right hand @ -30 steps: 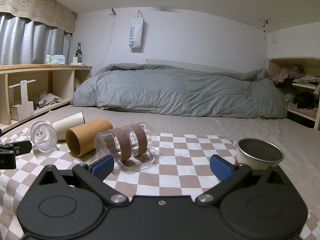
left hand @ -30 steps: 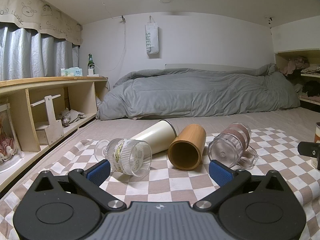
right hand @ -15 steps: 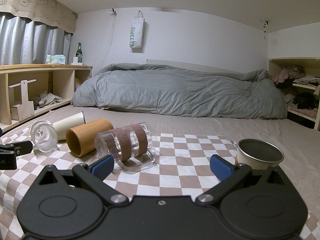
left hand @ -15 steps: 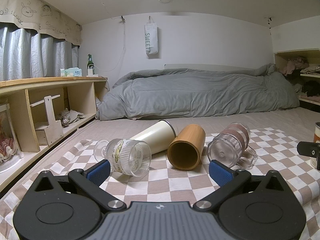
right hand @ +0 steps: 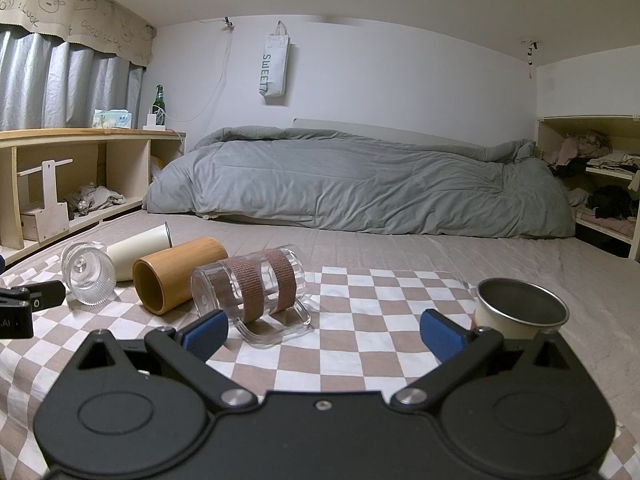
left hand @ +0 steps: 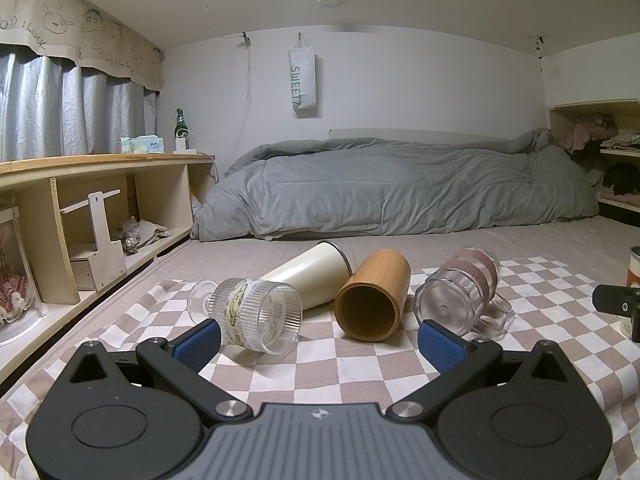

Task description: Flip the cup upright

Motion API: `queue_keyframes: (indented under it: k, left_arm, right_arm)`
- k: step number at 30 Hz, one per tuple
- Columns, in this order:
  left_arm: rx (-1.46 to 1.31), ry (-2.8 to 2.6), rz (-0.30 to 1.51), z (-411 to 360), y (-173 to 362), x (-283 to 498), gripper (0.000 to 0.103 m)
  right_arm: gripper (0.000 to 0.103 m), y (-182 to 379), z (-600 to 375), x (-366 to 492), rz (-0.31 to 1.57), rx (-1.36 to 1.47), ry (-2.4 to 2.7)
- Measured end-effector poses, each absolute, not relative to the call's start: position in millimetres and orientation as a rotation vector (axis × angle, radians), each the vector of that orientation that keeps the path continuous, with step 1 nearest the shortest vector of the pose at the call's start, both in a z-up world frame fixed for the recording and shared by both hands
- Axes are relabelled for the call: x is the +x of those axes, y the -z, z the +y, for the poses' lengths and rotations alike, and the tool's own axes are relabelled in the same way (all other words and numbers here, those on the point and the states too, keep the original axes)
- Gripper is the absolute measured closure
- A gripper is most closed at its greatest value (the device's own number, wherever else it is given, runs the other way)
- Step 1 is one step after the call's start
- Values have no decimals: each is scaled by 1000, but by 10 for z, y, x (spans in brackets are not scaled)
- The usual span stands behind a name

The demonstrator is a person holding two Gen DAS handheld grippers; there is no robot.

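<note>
Several cups lie on their sides on the checkered cloth (left hand: 320,364): a ribbed clear glass (left hand: 256,320), a cream tumbler (left hand: 308,274), a bamboo cup (left hand: 372,296) and a clear handled mug with brown bands (left hand: 460,296). They also show in the right wrist view: glass (right hand: 86,276), tumbler (right hand: 138,250), bamboo cup (right hand: 176,272), mug (right hand: 248,286). A metal-lined cup (right hand: 520,312) stands upright at the right. My left gripper (left hand: 318,342) is open and empty, just short of the cups. My right gripper (right hand: 324,332) is open and empty between the mug and the upright cup.
A grey duvet (left hand: 400,188) lies across the bed behind the cups. A wooden shelf unit (left hand: 80,208) runs along the left. Shelves with clothes (right hand: 592,184) are at the right. The cloth's near edge lies under the grippers.
</note>
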State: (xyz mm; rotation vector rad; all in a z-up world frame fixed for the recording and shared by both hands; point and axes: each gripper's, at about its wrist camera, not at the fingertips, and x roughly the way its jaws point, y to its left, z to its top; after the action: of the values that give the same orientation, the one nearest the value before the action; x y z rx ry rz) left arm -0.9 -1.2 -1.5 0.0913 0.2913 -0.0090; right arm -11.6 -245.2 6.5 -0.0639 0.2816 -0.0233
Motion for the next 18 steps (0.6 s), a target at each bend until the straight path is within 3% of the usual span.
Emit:
queue_keyframes:
  k: [18]
  left_arm:
    - [90, 8, 290, -13, 15, -11, 0]
  right_arm:
    - [0, -77, -2440, -120, 282, -64, 23]
